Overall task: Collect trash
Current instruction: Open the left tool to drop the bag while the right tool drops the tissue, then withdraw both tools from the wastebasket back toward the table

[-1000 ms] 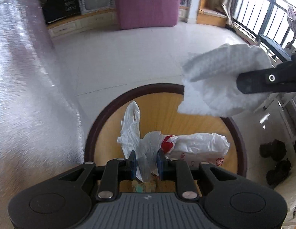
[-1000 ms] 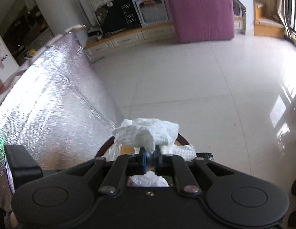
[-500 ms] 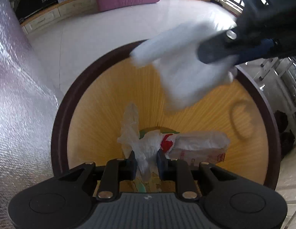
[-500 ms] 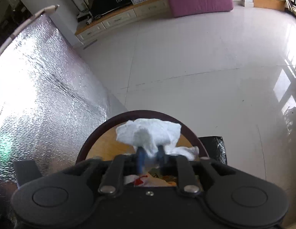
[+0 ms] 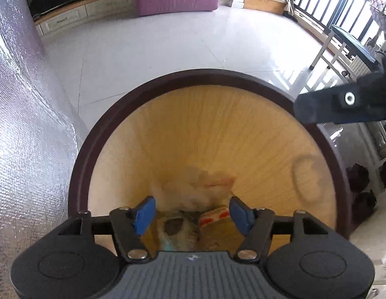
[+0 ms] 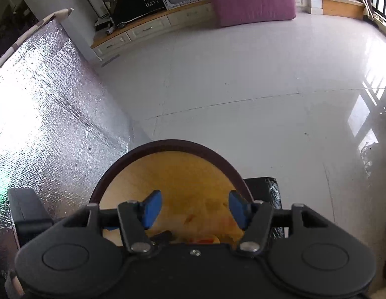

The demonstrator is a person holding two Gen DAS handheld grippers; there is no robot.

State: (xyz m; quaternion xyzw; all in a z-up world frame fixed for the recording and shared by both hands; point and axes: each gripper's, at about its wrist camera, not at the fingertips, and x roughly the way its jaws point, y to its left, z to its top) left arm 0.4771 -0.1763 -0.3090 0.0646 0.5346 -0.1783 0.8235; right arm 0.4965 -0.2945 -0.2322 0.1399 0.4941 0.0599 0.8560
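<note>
left fingers (image 5: 191, 211) just opened, released | blurred trash (image 5: 207, 191) between them inside wooden bin (image 5: 98, 134) | right fingers (image 6: 193, 208) just opened, nothing gripped, over bin | left view only: my right tool's arm (image 5: 342, 104) at bin rim

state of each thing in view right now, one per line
left gripper: open, jaws have just been opening, nothing pinched
right gripper: open, jaws have just been opening, nothing pinched
bin: open-topped, no lid seen
trash: blurred, loose inside the bin below both grippers
packet: lying in the bin near the left gripper's right pad
</note>
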